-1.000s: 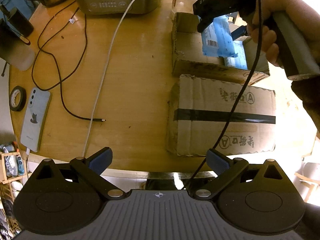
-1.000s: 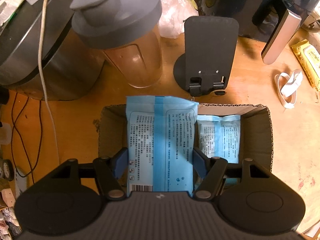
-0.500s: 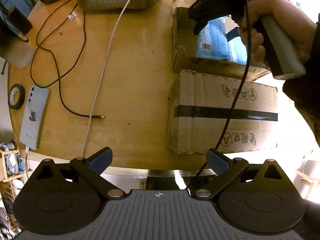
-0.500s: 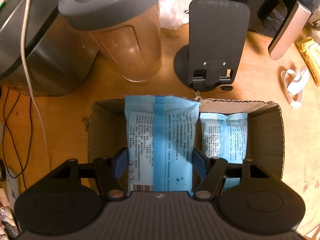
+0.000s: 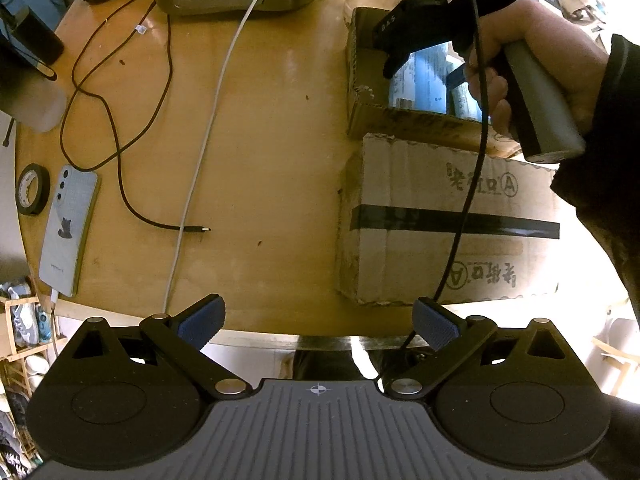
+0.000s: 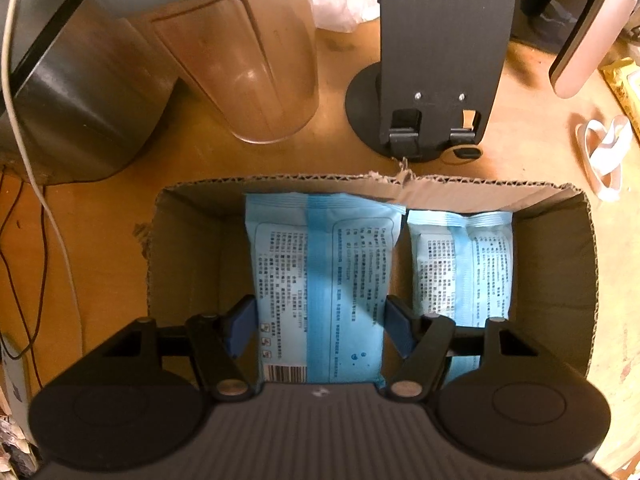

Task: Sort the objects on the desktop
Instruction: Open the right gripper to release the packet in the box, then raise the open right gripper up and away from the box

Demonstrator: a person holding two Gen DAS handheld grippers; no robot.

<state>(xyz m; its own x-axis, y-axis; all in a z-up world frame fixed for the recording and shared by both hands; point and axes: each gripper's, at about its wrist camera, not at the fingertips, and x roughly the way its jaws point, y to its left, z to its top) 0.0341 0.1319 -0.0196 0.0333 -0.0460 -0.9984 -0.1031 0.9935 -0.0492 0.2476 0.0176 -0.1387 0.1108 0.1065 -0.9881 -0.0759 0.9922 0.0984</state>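
Note:
A light-blue packet (image 6: 320,280) lies lengthwise in the open cardboard box (image 6: 184,240), beside a second blue packet (image 6: 464,264) on its right. My right gripper (image 6: 318,326) points down into the box and straddles the first packet. Its jaws are opening, and the blue pads (image 6: 240,326) stand just off the packet's sides. In the left wrist view a hand (image 5: 532,40) holds that gripper (image 5: 424,74) over the same box (image 5: 400,116). My left gripper (image 5: 318,322) hangs open over the table's front edge with nothing between its fingers.
A closed, taped cardboard box (image 5: 448,220) sits in front of the open one. A phone (image 5: 68,232), tape roll (image 5: 32,188), black cable (image 5: 120,184) and white cable (image 5: 208,128) lie at left. A shaker bottle (image 6: 240,72) and a black stand (image 6: 440,60) are behind the box.
My right gripper has sunk into the open box with the blue packet, and its pads have spread away from the packet's sides. The left gripper has stayed put.

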